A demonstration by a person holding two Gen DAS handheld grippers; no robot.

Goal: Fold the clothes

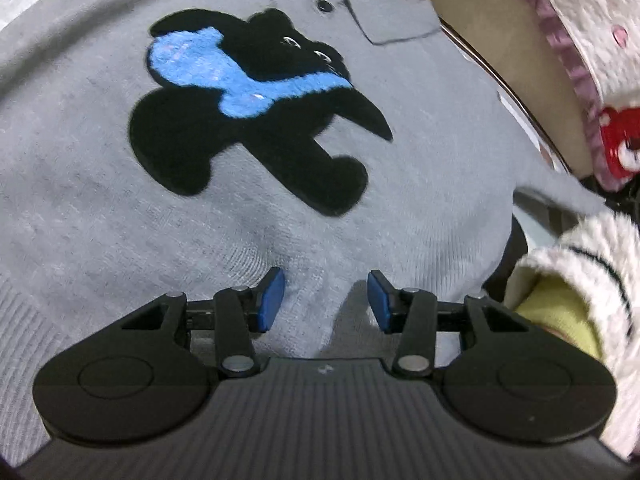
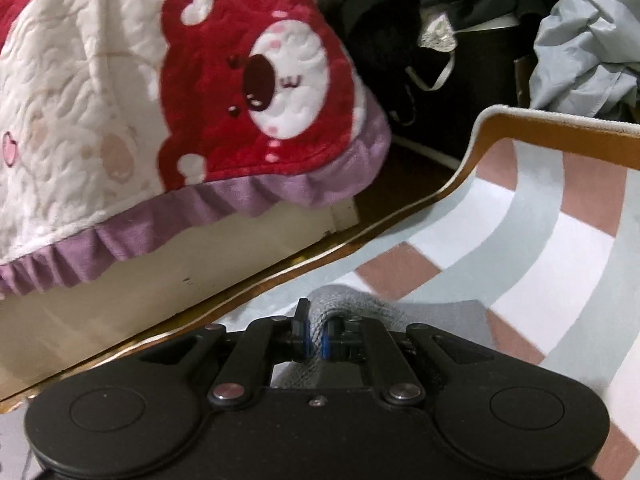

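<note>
A grey knit sweater lies spread flat, filling the left wrist view. It bears a fuzzy black bear patch with a blue scarf, and a buttoned collar at the top. My left gripper hovers open just above the sweater's lower part, blue pads apart, nothing between them. In the right wrist view my right gripper is shut on a bunched fold of the grey sweater, held over a patterned rug.
A white quilt with a red bear and purple frill hangs over a bed edge at left. The rug has pink, white and grey shapes. A clothes pile sits beyond. A fluffy white sleeve shows at right.
</note>
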